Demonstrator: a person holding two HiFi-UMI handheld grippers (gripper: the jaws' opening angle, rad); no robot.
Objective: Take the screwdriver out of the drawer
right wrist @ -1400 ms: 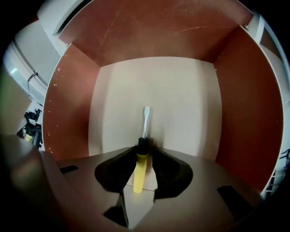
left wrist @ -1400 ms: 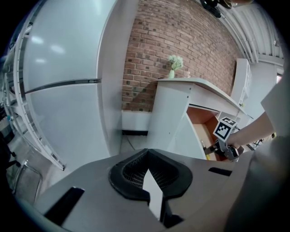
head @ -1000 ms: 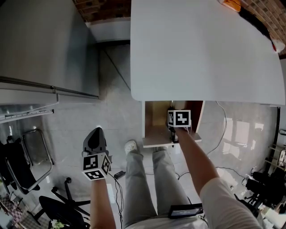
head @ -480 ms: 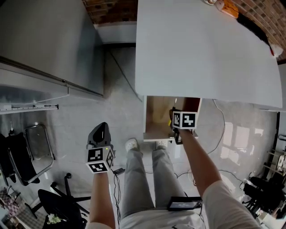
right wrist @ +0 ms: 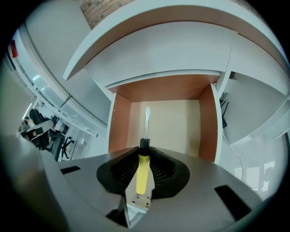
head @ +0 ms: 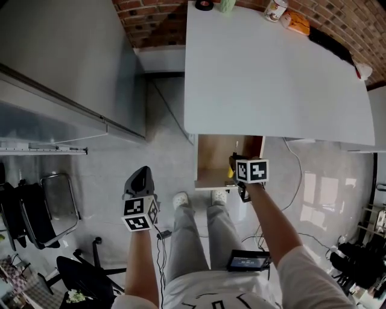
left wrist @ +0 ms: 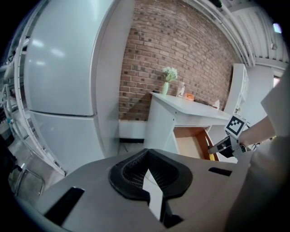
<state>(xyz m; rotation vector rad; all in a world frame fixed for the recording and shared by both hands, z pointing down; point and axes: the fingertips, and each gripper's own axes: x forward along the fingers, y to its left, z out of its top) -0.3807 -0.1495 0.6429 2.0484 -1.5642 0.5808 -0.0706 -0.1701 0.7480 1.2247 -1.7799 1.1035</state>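
**Lifting screwdriver (right wrist: 142,174) out of drawer (head: 208,176)**

Right gripper (right wrist: 144,152) clamps the screwdriver by its yellow handle, now raised from inside the open drawer to above its front edge; removal looks nearly done. Left gripper (left wrist: 147,158): jaws together, empty, also higher. White table (head: 271,72), grey floor (head: 169,157), brick wall (head: 157,18).

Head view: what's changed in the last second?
The right gripper, shut on the screwdriver, has lifted it up from the drawer; the left gripper rose too. The drawer stays open, the grip unchanged.
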